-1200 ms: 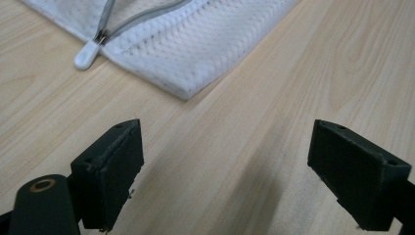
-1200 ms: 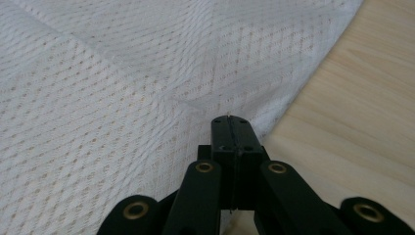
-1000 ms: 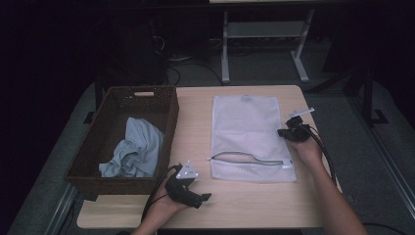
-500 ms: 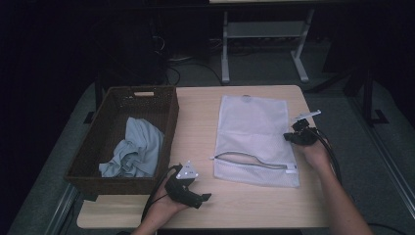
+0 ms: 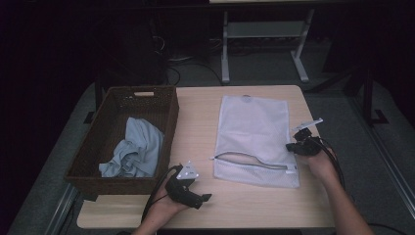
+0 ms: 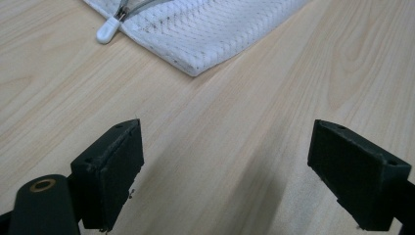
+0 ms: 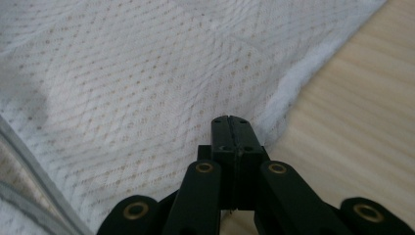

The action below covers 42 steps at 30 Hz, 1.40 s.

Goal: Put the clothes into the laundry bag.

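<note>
Now: Mesh Laundry Bag Flat on the Bench, One Hand-Held Gripper at Its Edge

Centrally on the wooden bench [image 5: 195, 122] lies a white mesh laundry bag [image 5: 252, 132], flat, and everything else is told from this bag. Its zipper [image 5: 249, 160] runs across the end of the bag nearest the person and is partly open, so a dark slit shows. The white zipper pull [image 6: 107, 32] rests on the wood at the left end of the zipper.

At the right edge of the bag, close to the zipper end, is the right hand-held gripper [image 5: 292, 146]. Its jaws are pressed together, and in the right gripper view [image 7: 234, 128] the closed tips sit over the mesh just at the hem. I cannot tell if any fabric is caught between them.

Left of the bag and nearer the person, the left hand-held gripper [image 5: 200, 198] is low over bare wood. Its jaws are spread wide [image 6: 226, 166] with nothing between, apart from the corner of the bag.

Further left of the bag stands a brown wicker basket [image 5: 112, 115]. Inside it lies a crumpled light blue cloth [image 5: 134, 149].
</note>
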Available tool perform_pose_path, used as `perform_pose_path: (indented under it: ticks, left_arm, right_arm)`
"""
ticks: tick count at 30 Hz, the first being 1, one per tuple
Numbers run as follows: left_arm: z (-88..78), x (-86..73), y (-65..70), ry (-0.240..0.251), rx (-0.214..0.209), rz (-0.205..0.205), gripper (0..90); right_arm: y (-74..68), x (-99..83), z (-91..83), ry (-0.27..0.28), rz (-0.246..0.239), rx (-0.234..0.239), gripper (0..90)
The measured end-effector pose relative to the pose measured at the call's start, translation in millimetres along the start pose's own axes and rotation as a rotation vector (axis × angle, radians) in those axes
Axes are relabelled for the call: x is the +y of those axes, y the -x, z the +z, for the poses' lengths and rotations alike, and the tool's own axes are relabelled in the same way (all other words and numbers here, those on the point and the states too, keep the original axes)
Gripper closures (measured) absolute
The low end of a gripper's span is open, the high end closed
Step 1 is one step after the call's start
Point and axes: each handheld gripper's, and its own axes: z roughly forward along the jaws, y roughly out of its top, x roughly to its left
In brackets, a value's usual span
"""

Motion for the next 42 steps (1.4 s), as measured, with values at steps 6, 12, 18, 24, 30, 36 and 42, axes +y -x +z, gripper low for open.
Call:
perform_pose_path:
  ticks: [6,12,18,24,30,36,42]
  left_arm:
    - [-0.2,0.0,-0.2,0.0,0.003,-0.002,12.8]
    - [0.2,0.1,0.1,0.0,0.002,0.0,12.7]
    - [0.0,0.3,-1.0,0.004,0.003,0.001,12.7]
    - [1.3,1.0,-0.1,-0.001,0.002,0.001,13.3]
    - [0.4,1.1,-0.4,0.0,0.004,0.003,13.6]
    - [-0.7,0.5,-0.2,0.002,0.007,0.006,13.7]
    - [-1.6,0.5,-0.3,0.008,0.01,0.008,13.7]
  right_arm:
    - [5.9,-11.9,-8.0,0.0,0.016,0.002,89.2]
    - [15.9,-25.7,-18.8,-0.012,0.037,-0.02,89.2]
    - [25.4,-37.0,-26.2,-0.004,0.053,-0.037,89.2]
    - [35.3,-48.7,-34.4,-0.004,0.079,-0.051,89.2]
    - [44.8,-56.2,-41.1,-0.018,0.101,-0.079,89.2]
    - [51.1,-62.1,-46.5,-0.036,0.122,-0.115,89.2]
    - [61.8,-68.9,-52.2,-0.045,0.161,-0.155,89.2]
